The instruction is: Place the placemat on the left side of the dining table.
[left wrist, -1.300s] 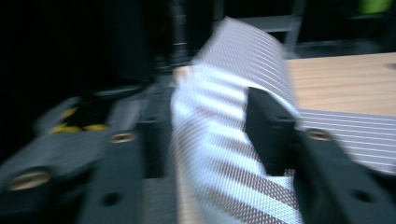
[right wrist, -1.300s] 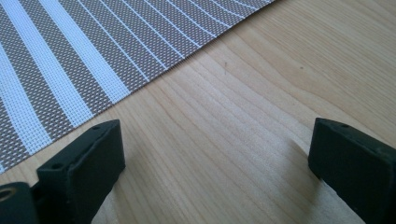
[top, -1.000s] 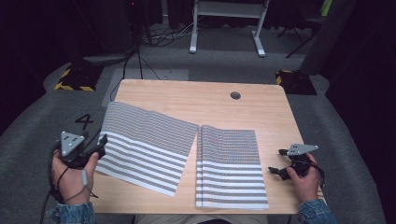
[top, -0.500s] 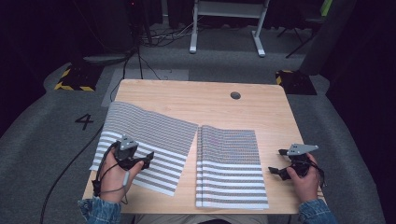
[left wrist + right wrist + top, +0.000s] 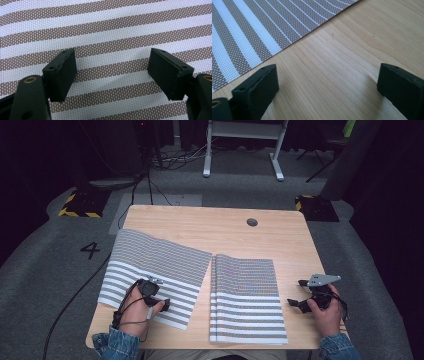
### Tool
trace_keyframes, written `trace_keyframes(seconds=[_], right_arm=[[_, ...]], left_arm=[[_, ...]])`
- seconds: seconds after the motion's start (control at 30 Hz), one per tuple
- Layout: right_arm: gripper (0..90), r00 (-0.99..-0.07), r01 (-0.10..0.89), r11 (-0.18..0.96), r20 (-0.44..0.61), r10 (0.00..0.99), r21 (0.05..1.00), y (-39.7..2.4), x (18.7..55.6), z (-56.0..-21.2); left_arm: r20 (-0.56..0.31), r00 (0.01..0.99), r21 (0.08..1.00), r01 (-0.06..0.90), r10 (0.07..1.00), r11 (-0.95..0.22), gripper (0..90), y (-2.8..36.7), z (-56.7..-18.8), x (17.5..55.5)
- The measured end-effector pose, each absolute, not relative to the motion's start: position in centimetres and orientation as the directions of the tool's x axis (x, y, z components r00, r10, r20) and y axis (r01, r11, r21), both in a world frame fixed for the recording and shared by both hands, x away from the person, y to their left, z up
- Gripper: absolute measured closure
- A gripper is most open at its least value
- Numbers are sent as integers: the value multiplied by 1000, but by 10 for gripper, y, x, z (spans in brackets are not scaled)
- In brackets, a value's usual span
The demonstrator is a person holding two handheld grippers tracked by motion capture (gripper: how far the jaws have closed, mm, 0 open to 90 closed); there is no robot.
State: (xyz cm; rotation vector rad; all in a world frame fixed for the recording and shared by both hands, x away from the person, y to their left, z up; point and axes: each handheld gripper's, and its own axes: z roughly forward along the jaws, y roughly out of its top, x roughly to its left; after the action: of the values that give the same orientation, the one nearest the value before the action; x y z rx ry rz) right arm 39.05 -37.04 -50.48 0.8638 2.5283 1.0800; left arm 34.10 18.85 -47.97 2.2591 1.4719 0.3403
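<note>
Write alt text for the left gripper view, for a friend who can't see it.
Two black jaws of the left gripper stand wide apart just above a woven striped mat with brown and white bands, nothing between them. The jaws have just been opening.

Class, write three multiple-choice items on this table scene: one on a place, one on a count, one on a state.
1. Where is the left gripper?
A. over the left striped mat
B. on bare wood
C. off the table

2. How many striped mats lie there?
A. one
B. two
C. four

3. How do the right gripper jaws stand?
A. apart over bare wood
B. clamped on the right striped mat
C. shut on a cup

Key: 1 A, stripes lie under its jaws; 2 B, two lie side by side; 3 A, only wood lies between them.
</note>
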Motion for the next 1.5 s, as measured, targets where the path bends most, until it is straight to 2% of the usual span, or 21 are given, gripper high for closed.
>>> trace_keyframes(seconds=[0.57, 0.77, 0.93, 1.27, 1.33, 1.5], right_arm=[[38, -790, 421, 547, -5, 613, 723, -370, 390, -505], [38, -790, 421, 548, -5, 613, 723, -370, 391, -505], [38, -790, 421, 547, -4, 614, 723, -370, 390, -505], [38, -790, 421, 547, -5, 613, 723, -370, 391, -505], [38, -790, 421, 547, -4, 613, 724, -370, 391, -505], [38, -790, 421, 547, -4, 613, 723, -370, 391, -505]], left_arm=[[-35, 405, 452, 822, 914, -347, 251, 188, -478, 348], [-36, 381, 484, 815, 924, -317, 380, 194, -478, 350], [-40, 379, 483, 817, 924, -314, 386, 195, -478, 351], [-55, 342, 528, 808, 938, -263, 746, 216, -478, 353], [-71, 354, 538, 801, 933, -263, 791, 220, -479, 353], [-90, 384, 596, 760, 919, -259, 841, 227, -477, 354]])
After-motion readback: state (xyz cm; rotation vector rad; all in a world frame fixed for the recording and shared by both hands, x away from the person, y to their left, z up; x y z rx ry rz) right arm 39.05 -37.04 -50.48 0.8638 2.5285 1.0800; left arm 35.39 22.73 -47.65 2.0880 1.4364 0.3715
